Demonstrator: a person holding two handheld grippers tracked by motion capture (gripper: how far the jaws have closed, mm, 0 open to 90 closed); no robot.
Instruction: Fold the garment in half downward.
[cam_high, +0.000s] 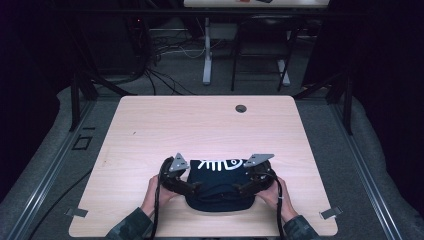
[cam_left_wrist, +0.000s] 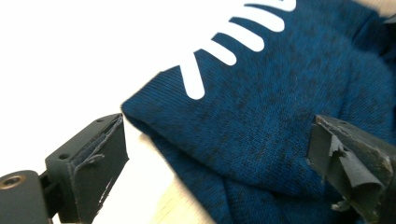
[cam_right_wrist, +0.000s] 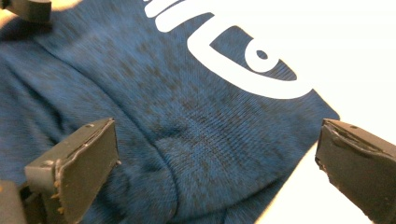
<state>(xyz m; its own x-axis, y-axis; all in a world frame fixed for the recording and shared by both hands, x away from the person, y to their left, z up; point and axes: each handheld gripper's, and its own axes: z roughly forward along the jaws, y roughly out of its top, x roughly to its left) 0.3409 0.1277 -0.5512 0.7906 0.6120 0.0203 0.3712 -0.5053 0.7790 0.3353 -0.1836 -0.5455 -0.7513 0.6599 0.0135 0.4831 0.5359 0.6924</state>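
A folded dark blue knit garment (cam_high: 218, 186) with a white fish-skeleton print lies near the table's front edge. My left gripper (cam_high: 194, 187) is at its left side and my right gripper (cam_high: 240, 188) at its right side, both pointing inward. In the left gripper view the garment (cam_left_wrist: 275, 107) lies between wide-apart jaws of the left gripper (cam_left_wrist: 224, 163), its left corner near one jaw. In the right gripper view the garment (cam_right_wrist: 187, 121) spreads under the open right gripper (cam_right_wrist: 219, 168), with the fish head print at the top.
The light wooden table (cam_high: 200, 125) has a round cable hole (cam_high: 241, 108) near its far edge. Dark frame rails run along both sides. A second desk's legs (cam_high: 207, 55) and cables stand on the floor behind.
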